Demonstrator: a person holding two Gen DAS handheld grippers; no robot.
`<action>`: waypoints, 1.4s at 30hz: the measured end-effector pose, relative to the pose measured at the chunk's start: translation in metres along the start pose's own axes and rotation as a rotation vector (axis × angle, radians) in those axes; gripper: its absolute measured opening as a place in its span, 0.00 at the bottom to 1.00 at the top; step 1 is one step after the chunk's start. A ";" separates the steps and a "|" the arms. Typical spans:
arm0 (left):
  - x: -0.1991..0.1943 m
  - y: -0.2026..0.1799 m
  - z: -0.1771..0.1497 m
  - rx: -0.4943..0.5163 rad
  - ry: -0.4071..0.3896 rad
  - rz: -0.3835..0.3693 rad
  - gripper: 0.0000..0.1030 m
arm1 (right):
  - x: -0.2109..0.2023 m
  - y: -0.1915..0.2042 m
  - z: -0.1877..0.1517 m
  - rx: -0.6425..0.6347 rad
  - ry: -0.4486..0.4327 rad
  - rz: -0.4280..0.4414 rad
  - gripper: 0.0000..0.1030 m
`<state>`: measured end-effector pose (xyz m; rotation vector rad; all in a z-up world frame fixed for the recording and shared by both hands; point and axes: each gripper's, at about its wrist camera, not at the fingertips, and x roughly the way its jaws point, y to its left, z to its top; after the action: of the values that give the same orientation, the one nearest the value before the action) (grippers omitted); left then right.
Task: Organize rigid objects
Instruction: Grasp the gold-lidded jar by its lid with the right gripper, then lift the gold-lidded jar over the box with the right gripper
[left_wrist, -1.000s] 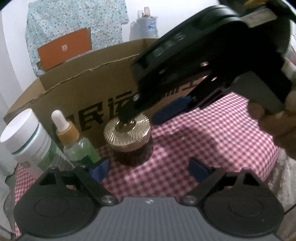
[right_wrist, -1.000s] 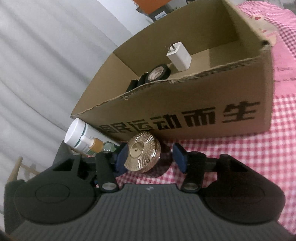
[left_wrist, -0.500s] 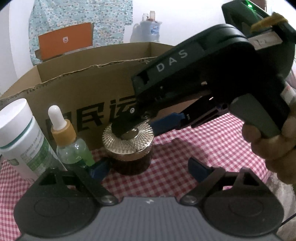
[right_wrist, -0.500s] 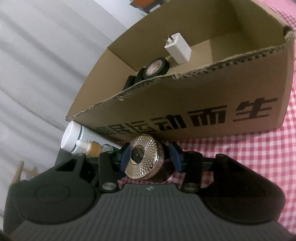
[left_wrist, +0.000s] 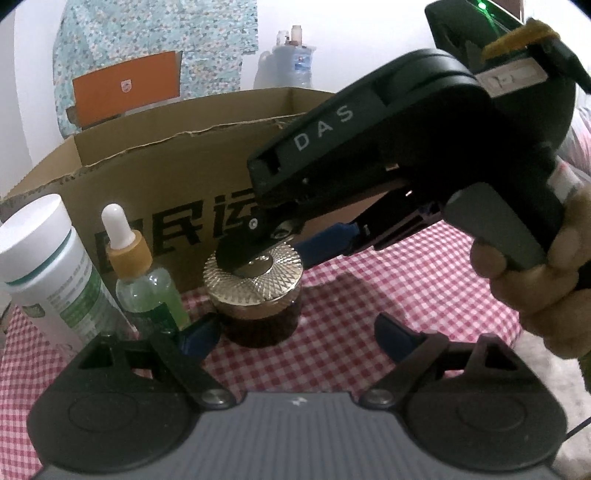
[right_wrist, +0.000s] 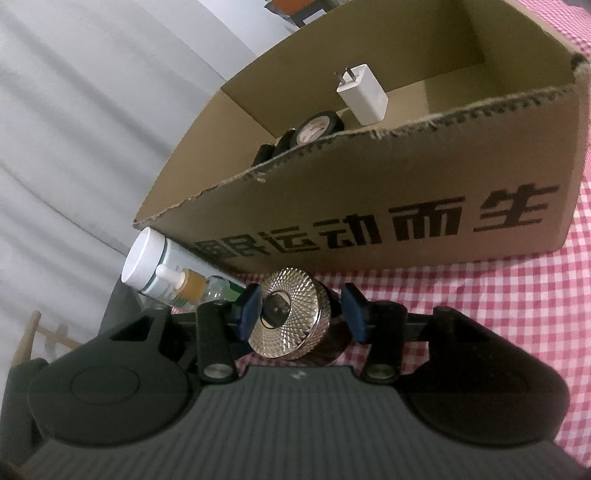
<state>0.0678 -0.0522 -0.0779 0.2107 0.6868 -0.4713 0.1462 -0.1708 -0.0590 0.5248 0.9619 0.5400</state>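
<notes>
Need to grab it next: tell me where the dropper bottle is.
In the left wrist view, the dropper bottle stands left, between the white bottle and gold-lidded jar.

Jar (left_wrist: 255, 295) on tablecloth (left_wrist: 406, 295), just in front of box (left_wrist: 166, 184).
Dropper bottle (left_wrist: 147, 291) just left of jar, tube (left_wrist: 48, 269) left of that; charger (right_wrist: 364, 94) & tape rolls (right_wrist: 317, 127) inside box; jar btwn right gripper (right_wrist: 301, 314) pads.

Worktop (left_wrist: 424, 280) with red-white checked cloth; on it: cardboard box (left_wrist: 177, 177), white bottle (left_wrist: 48, 266), green dropper bottle (left_wrist: 147, 291), gold-lidded jar (left_wrist: 255, 288) in a row before the box.
</notes>
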 end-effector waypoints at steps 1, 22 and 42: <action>0.000 -0.001 0.000 0.003 -0.001 -0.002 0.88 | -0.001 0.000 -0.001 0.001 -0.001 -0.001 0.46; 0.000 0.001 0.005 -0.078 -0.023 -0.034 0.82 | -0.013 -0.015 -0.005 0.074 0.001 0.036 0.47; -0.015 -0.015 -0.010 -0.037 0.000 -0.064 0.69 | -0.057 -0.008 -0.045 0.065 -0.035 -0.023 0.48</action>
<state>0.0446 -0.0566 -0.0765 0.1539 0.7029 -0.5193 0.0824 -0.2047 -0.0501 0.5796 0.9534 0.4789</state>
